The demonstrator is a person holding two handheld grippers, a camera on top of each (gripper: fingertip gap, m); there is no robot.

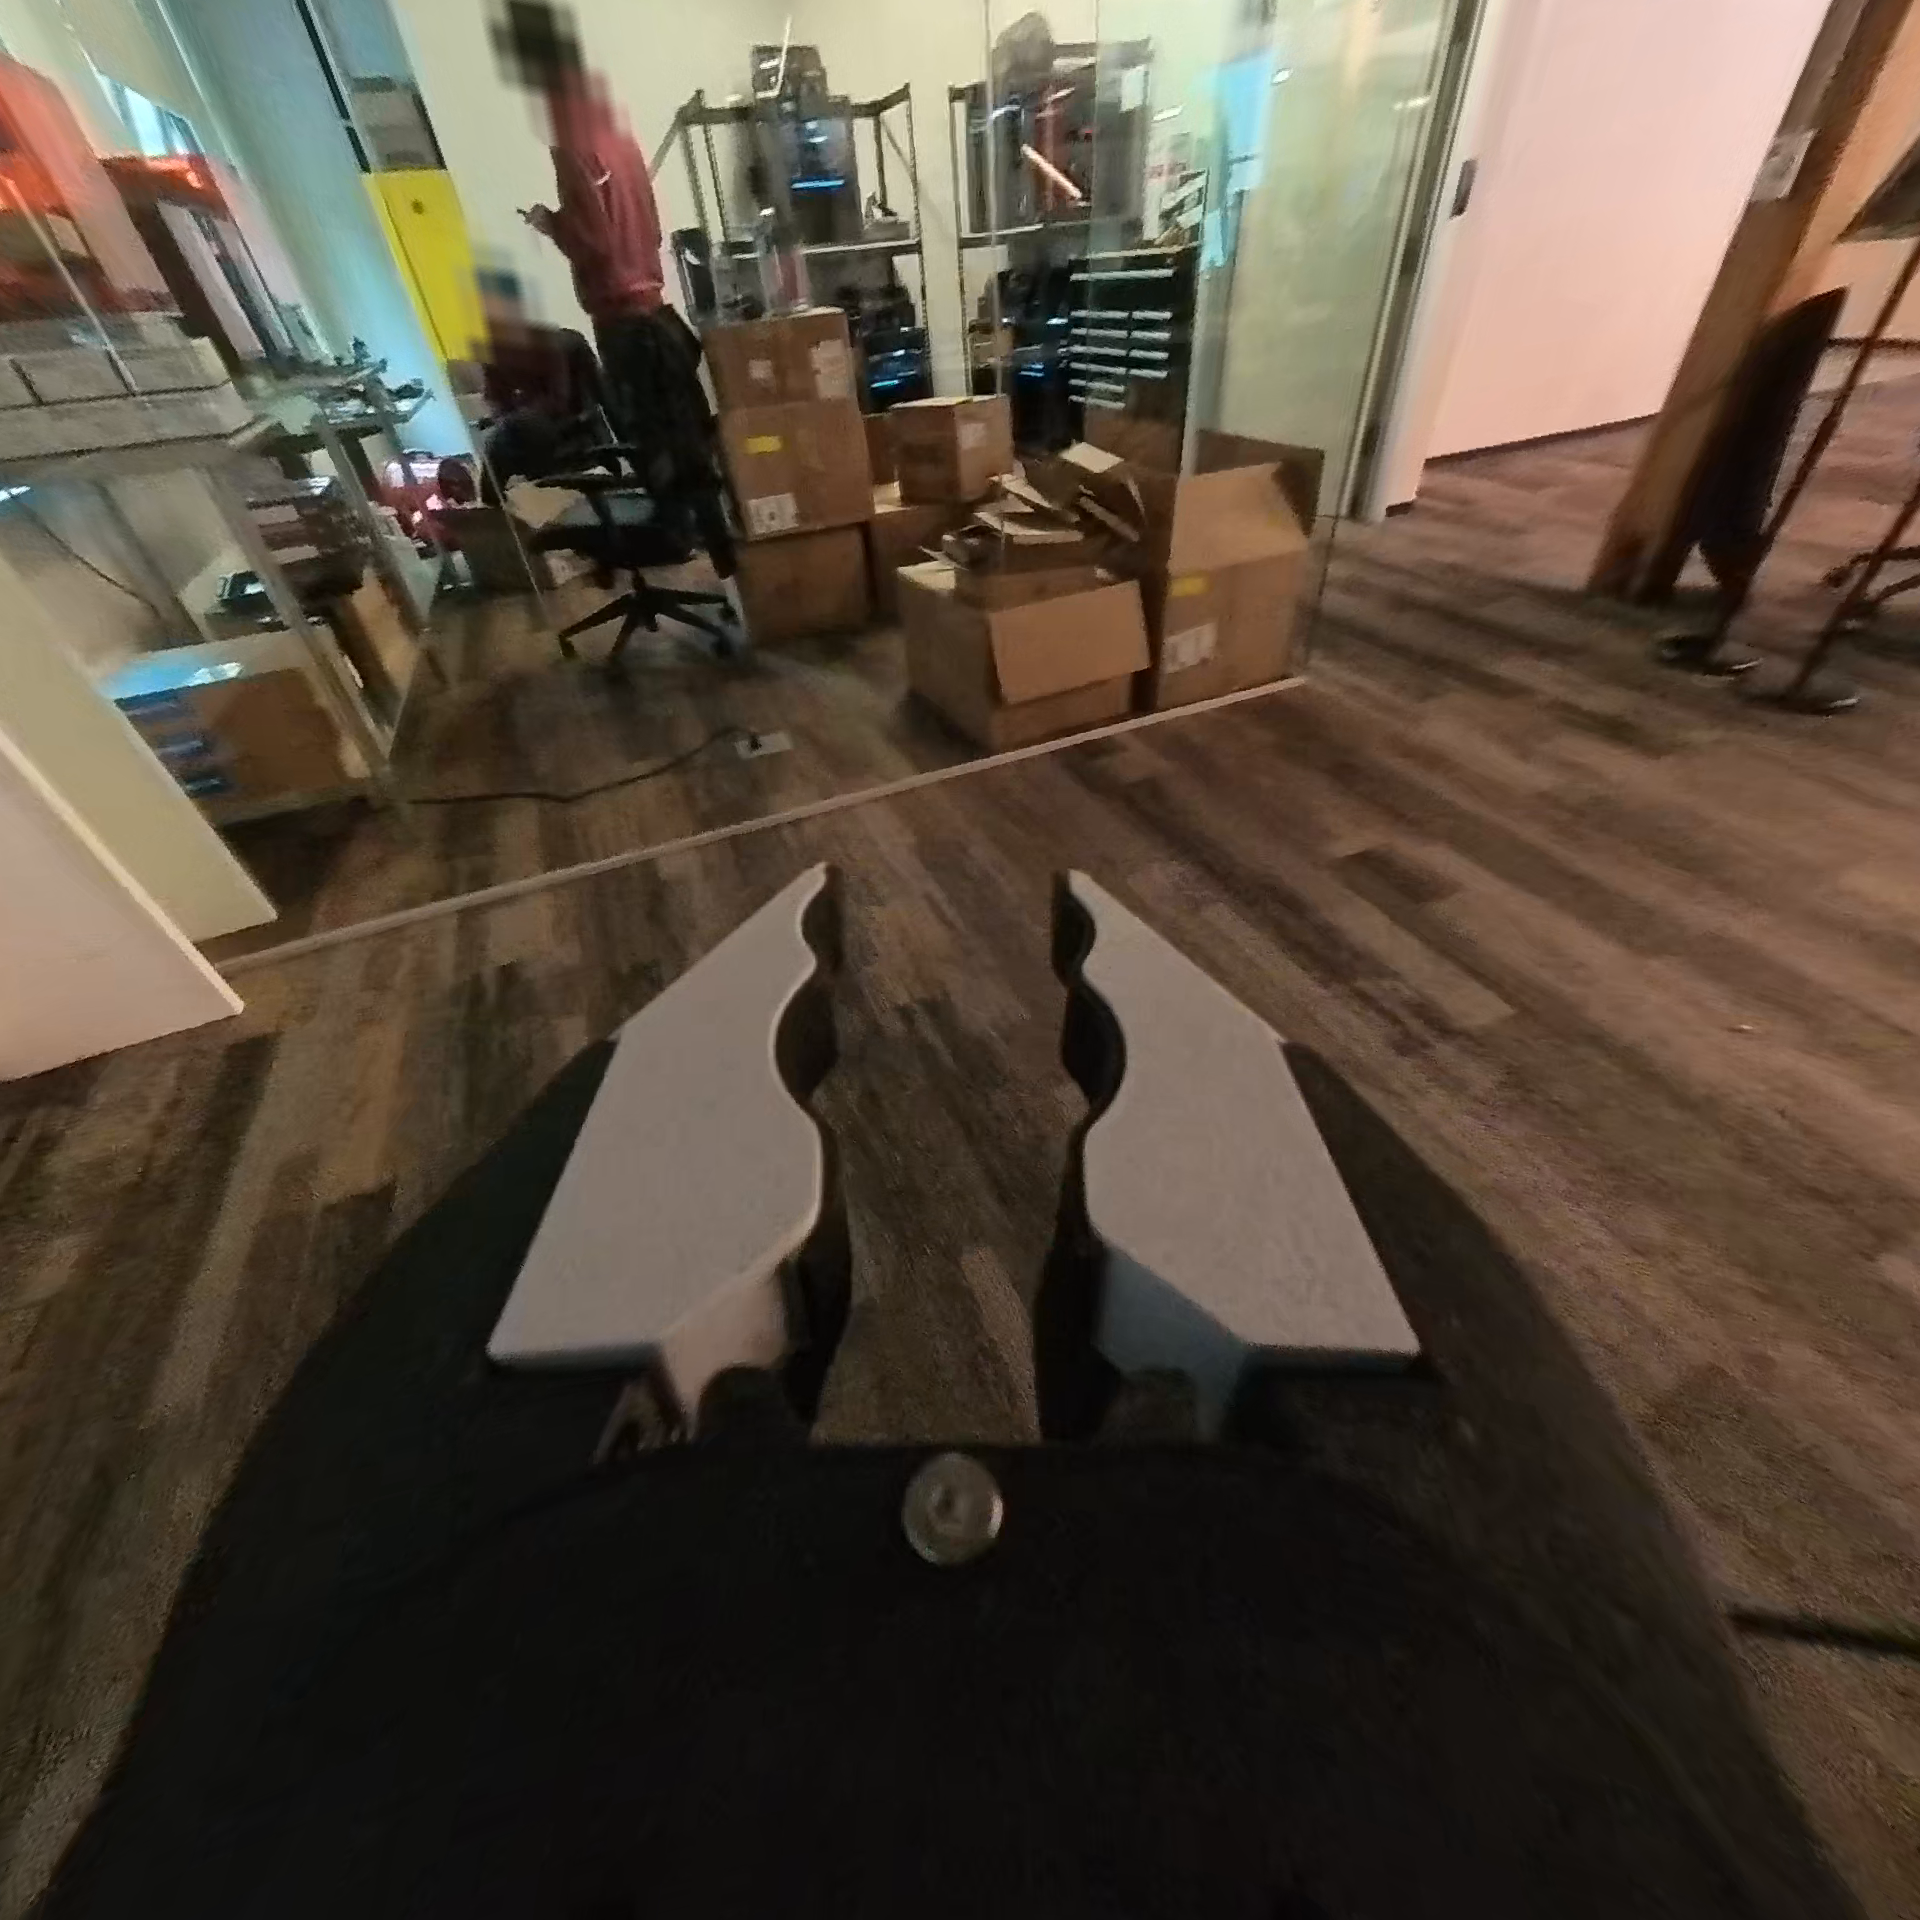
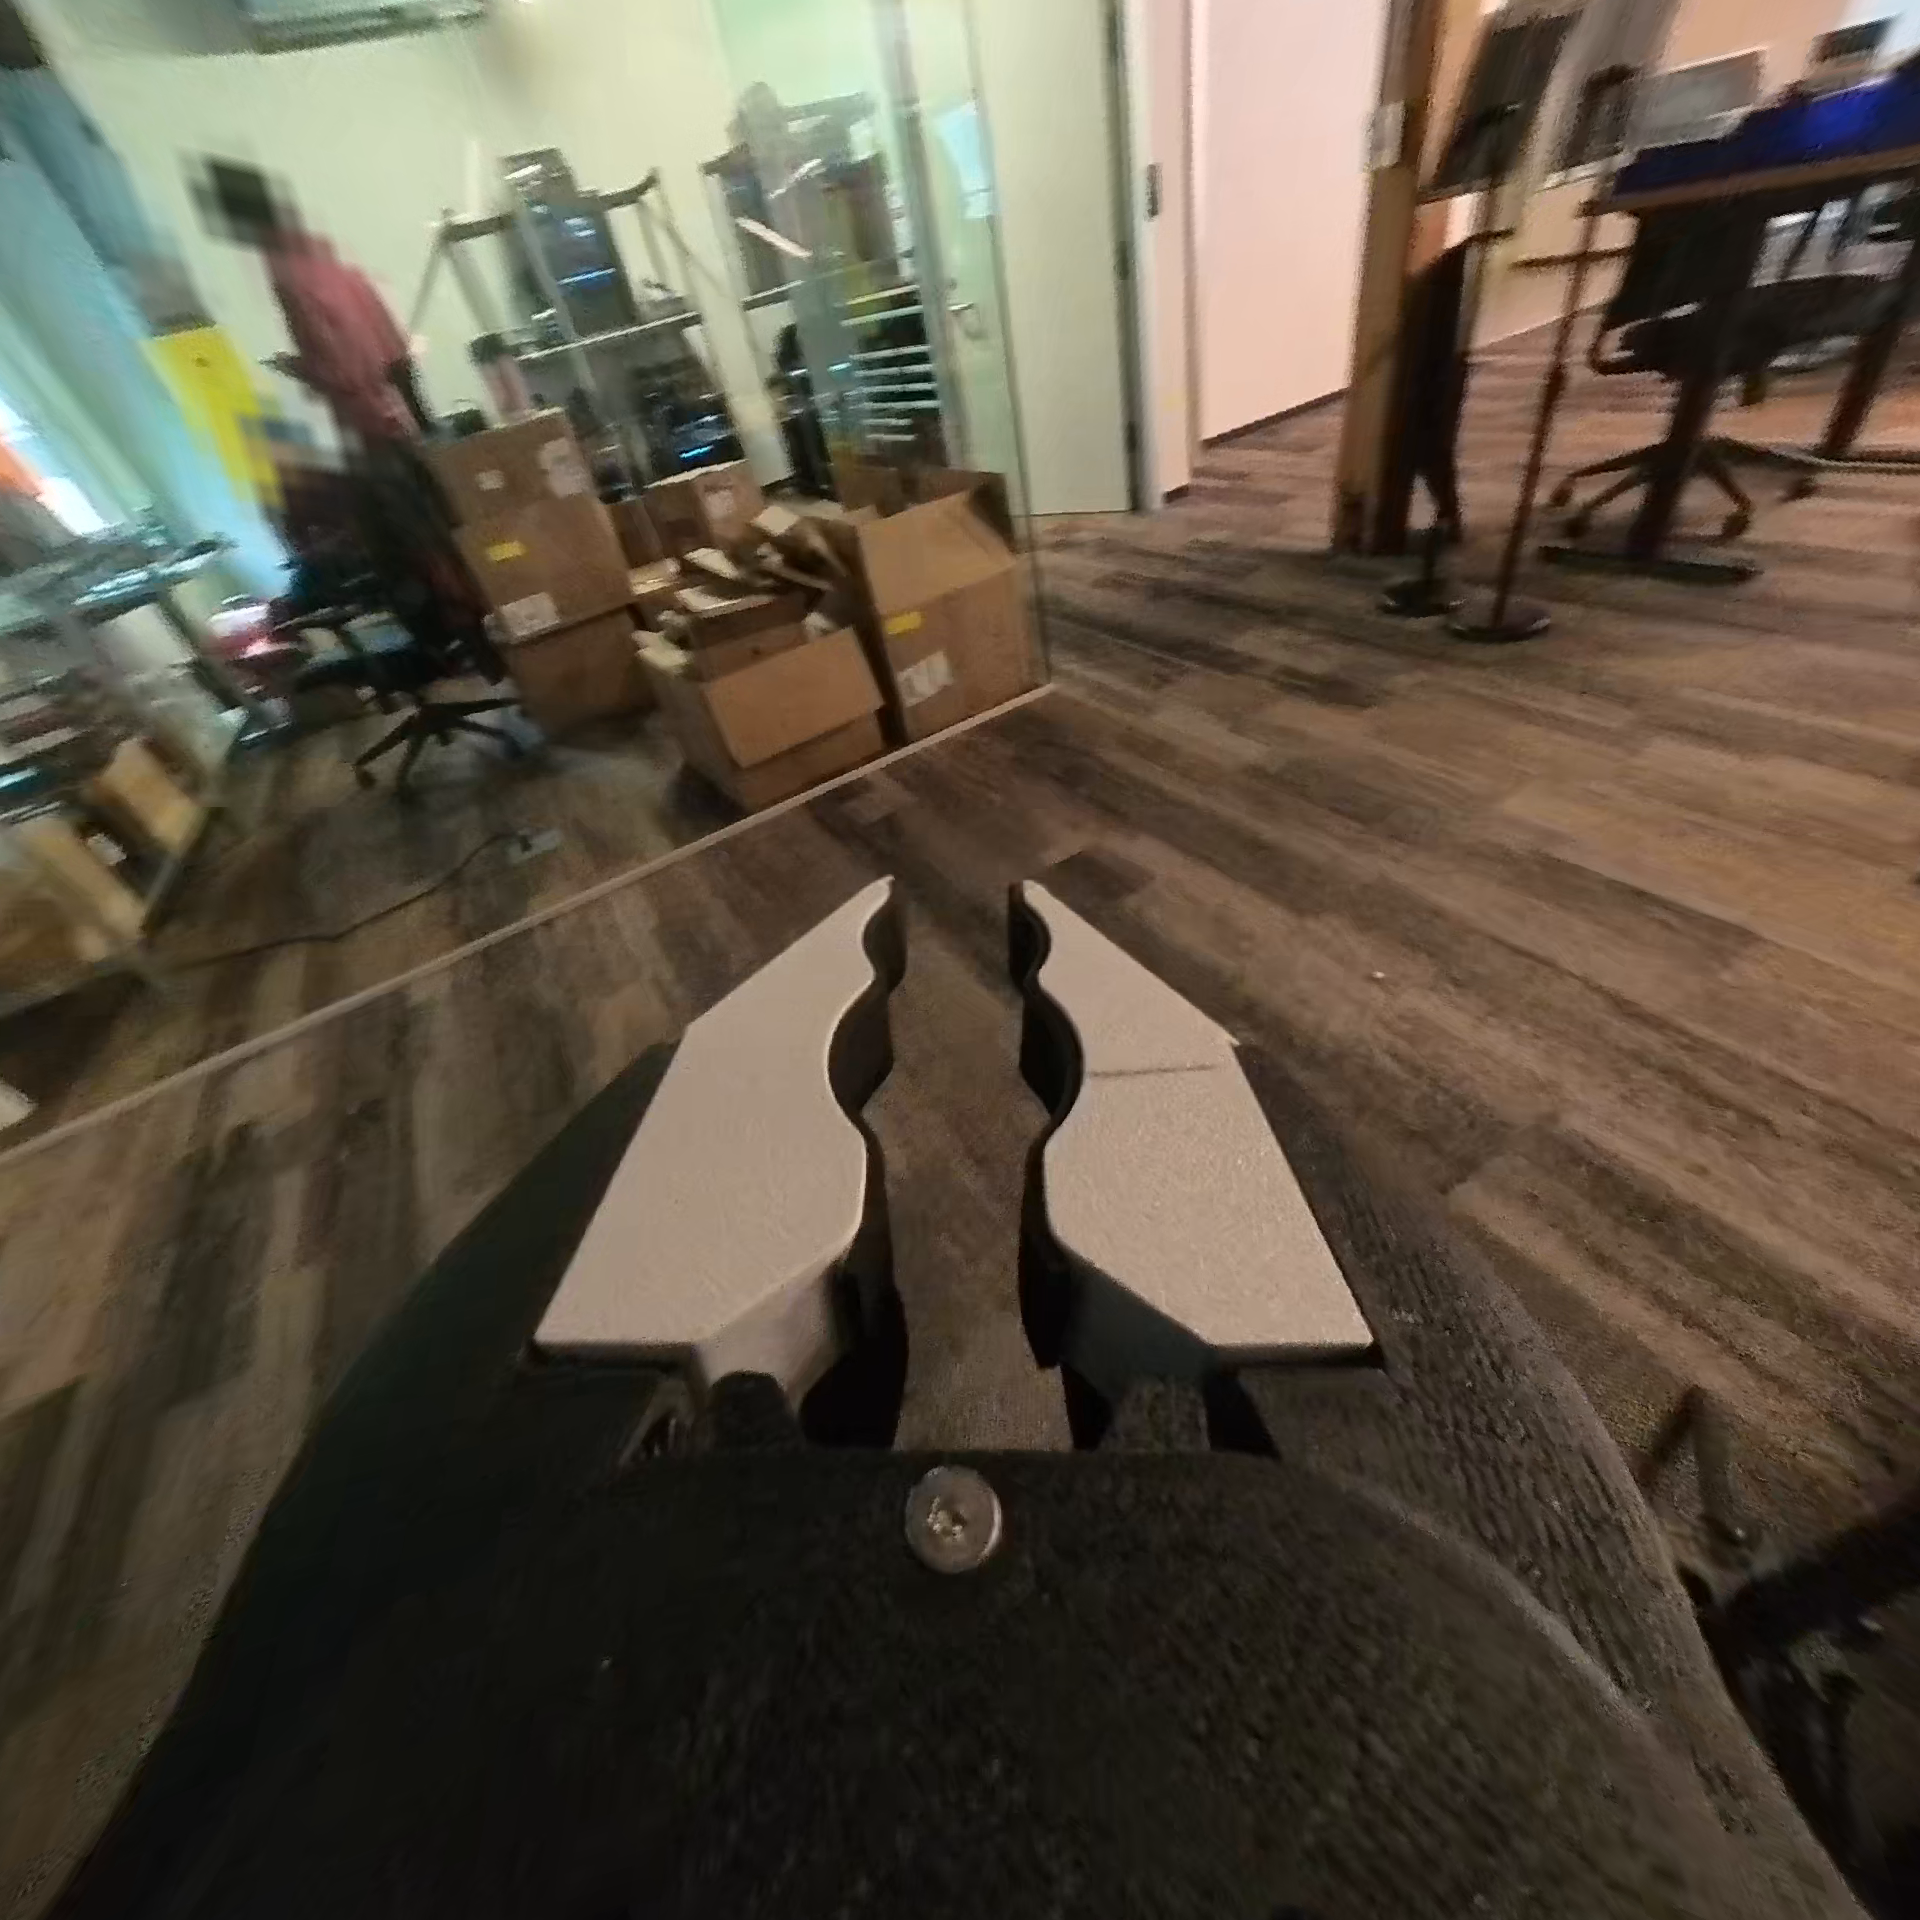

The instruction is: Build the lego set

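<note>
No lego parts show in either view. My left gripper (image 1: pixel 943 891) has grey fingers on a black body; it is open and empty, held above the brown carpet and pointing toward a glass-walled room. My right gripper (image 2: pixel 956 902) looks the same, is open with a narrower gap and empty, and points across the carpet toward the same glass wall. Neither gripper shows in the other's view.
A glass wall (image 1: pixel 1278 312) stands ahead, with stacked cardboard boxes (image 1: pixel 1023 644), an office chair (image 1: pixel 634 540), metal shelves and a standing person (image 1: pixel 608 197) behind it. A wooden post (image 2: pixel 1392 281), stand bases (image 2: pixel 1496 621) and a desk with a chair (image 2: pixel 1714 343) are at the right.
</note>
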